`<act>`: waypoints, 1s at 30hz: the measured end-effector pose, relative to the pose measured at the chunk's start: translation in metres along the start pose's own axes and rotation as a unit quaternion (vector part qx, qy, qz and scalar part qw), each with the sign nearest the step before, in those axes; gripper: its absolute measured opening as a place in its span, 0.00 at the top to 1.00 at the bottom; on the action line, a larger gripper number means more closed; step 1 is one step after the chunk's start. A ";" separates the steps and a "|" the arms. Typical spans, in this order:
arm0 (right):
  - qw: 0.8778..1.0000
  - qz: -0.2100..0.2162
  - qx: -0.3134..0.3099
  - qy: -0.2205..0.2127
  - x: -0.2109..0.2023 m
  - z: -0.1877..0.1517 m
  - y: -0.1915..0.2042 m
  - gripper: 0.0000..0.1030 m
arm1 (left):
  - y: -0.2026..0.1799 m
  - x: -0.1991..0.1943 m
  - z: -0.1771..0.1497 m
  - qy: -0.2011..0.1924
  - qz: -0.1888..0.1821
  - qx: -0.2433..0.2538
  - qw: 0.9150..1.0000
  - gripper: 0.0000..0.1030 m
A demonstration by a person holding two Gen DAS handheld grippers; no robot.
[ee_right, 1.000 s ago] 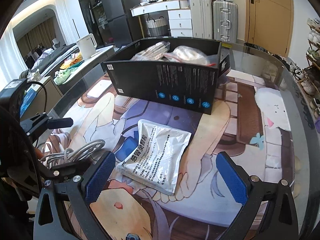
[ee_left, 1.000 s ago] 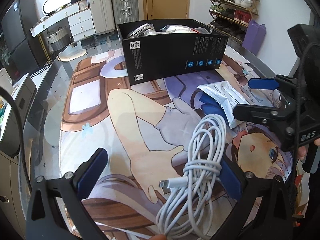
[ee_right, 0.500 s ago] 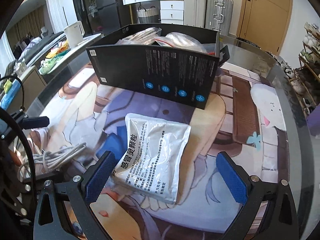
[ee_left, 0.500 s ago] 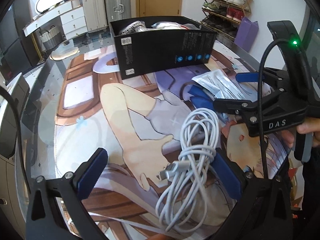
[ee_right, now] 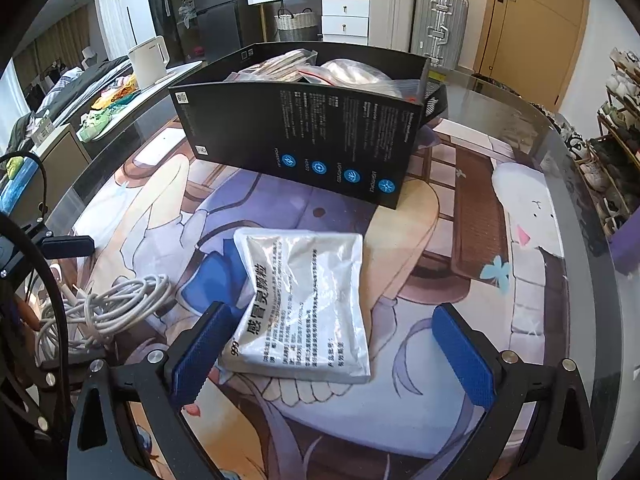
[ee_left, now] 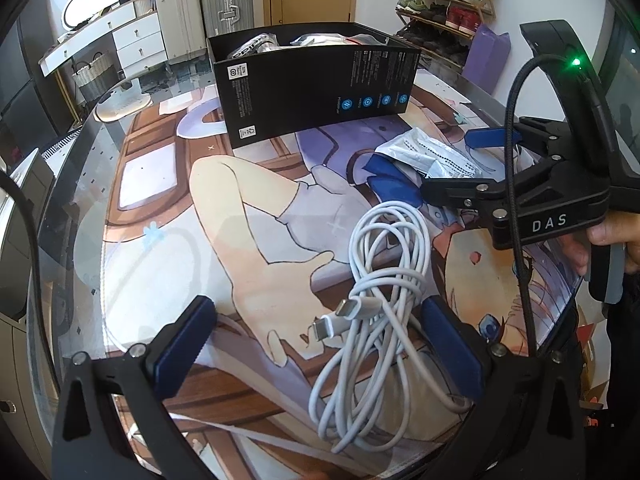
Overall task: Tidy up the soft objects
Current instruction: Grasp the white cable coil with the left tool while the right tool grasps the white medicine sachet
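Left gripper (ee_left: 316, 340): jaws wide, holding nothing; one coiled white cable (ee_left: 384, 304) between them, against the right pad, its near loops cut off by the frame edge.
Right gripper (ee_right: 330, 354): jaws wide, holding nothing; one silver pouch (ee_right: 308, 304) between them, touching the left pad.
Box (ee_right: 304, 136): one, black, open-topped, standing beyond the pouch; holds several clear bags, count unclear.
Mat (ee_right: 460, 208): one, printed, under the box, pouch and cable.

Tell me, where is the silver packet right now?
In the right wrist view, the silver packet lies flat on the table mat, between the open right gripper and the black box.
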State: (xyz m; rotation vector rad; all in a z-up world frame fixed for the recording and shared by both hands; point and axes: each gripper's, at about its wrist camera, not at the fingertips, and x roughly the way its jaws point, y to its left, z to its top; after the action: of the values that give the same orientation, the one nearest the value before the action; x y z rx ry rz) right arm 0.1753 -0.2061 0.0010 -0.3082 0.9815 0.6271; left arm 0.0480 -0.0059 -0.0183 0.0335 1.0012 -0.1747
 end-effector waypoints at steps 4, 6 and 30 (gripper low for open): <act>1.000 0.001 -0.005 -0.001 -0.001 -0.001 0.003 0.02 | -0.002 -0.001 0.000 0.004 -0.004 0.006 1.000 0.02; 1.000 0.004 -0.011 0.000 -0.002 -0.003 0.005 0.02 | -0.004 -0.002 -0.001 0.002 -0.006 0.010 1.000 0.06; 1.000 0.018 -0.016 -0.004 -0.008 -0.013 0.007 0.02 | -0.008 -0.014 0.013 -0.046 -0.016 0.009 0.999 0.68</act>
State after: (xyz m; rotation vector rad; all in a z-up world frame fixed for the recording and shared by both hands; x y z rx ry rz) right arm 0.1591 -0.2104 0.0007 -0.3155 0.9723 0.6772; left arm 0.0497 -0.0129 0.0009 0.0266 0.9086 -0.2124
